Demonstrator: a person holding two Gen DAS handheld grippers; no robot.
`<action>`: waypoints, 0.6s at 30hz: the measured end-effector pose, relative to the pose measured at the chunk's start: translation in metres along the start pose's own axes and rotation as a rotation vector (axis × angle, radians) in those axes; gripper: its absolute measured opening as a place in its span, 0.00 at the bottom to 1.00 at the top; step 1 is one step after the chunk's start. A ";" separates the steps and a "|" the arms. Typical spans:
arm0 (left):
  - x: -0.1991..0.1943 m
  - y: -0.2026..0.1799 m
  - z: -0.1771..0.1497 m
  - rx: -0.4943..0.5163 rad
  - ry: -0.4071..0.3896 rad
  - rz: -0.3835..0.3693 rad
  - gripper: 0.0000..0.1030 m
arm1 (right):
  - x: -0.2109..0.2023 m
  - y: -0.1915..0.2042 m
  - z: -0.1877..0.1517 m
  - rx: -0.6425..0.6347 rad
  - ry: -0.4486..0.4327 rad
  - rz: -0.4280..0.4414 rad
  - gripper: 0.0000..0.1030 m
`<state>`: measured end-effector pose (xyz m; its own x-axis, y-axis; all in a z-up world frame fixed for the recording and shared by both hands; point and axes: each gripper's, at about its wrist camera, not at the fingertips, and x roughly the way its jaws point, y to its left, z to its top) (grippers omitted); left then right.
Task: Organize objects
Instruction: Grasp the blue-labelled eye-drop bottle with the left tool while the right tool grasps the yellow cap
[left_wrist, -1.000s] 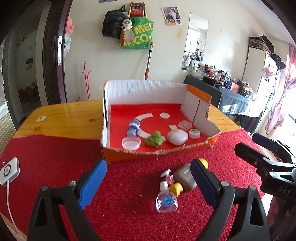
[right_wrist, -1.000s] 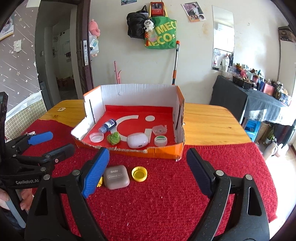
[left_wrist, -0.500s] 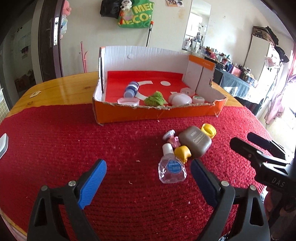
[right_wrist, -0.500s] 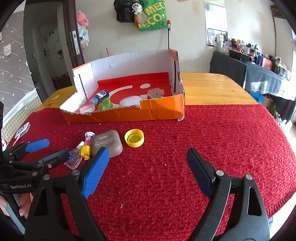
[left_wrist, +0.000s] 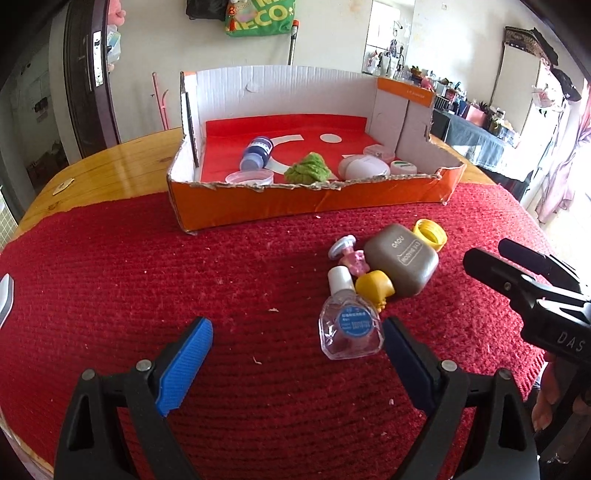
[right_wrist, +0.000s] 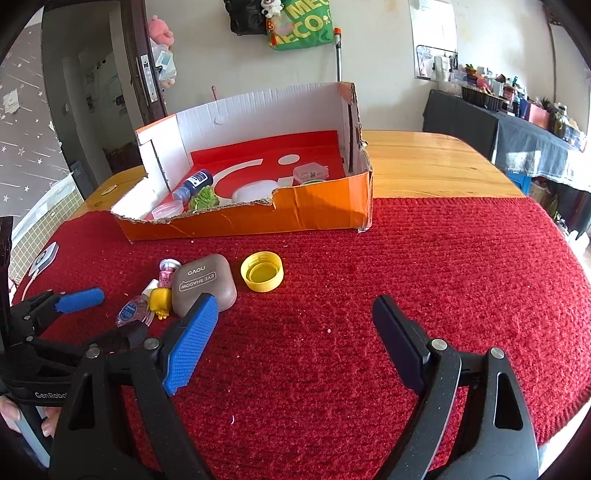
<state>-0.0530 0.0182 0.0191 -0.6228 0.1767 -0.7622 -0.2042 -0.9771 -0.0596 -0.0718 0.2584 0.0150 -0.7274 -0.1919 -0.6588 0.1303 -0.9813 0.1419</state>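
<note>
An orange cardboard box (left_wrist: 314, 199) (right_wrist: 258, 218) stands at the back of the red mat, holding a blue bottle (left_wrist: 256, 152), a green tuft (left_wrist: 309, 168), a white case (left_wrist: 364, 167) and small lids. In front of it lie a clear bottle (left_wrist: 349, 325) (right_wrist: 133, 314), a yellow toy (left_wrist: 373, 286), a pink piece (left_wrist: 351, 256), a brown eye-shadow case (left_wrist: 400, 258) (right_wrist: 203, 282) and a yellow cap (right_wrist: 262, 271) (left_wrist: 430, 232). My left gripper (left_wrist: 295, 332) is open, with the clear bottle beside its right finger. My right gripper (right_wrist: 293, 310) is open over bare mat, its left finger by the brown case.
A white device on a cable (right_wrist: 44, 254) lies at the mat's left edge. Bare wooden tabletop (right_wrist: 424, 166) shows beside and behind the box. A cluttered dark side table (right_wrist: 517, 140) stands at the right. A hand (left_wrist: 546, 398) holds the right gripper's handle.
Both grippers have come down toward the mat and tipped further downward, so the loose items now sit close in front of the fingers. The jaws are as wide as before.
</note>
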 end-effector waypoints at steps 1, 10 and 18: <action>0.001 0.001 0.001 0.004 0.001 0.008 0.91 | 0.001 0.000 0.001 -0.003 0.003 0.000 0.83; 0.008 0.018 0.009 0.009 0.013 0.063 0.91 | 0.015 0.002 0.012 -0.042 0.041 -0.012 0.83; 0.014 0.023 0.016 0.023 0.013 0.068 0.90 | 0.030 0.003 0.016 -0.089 0.090 -0.048 0.83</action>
<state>-0.0788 -0.0004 0.0177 -0.6257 0.1082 -0.7725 -0.1791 -0.9838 0.0072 -0.1042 0.2499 0.0075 -0.6713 -0.1413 -0.7276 0.1589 -0.9863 0.0449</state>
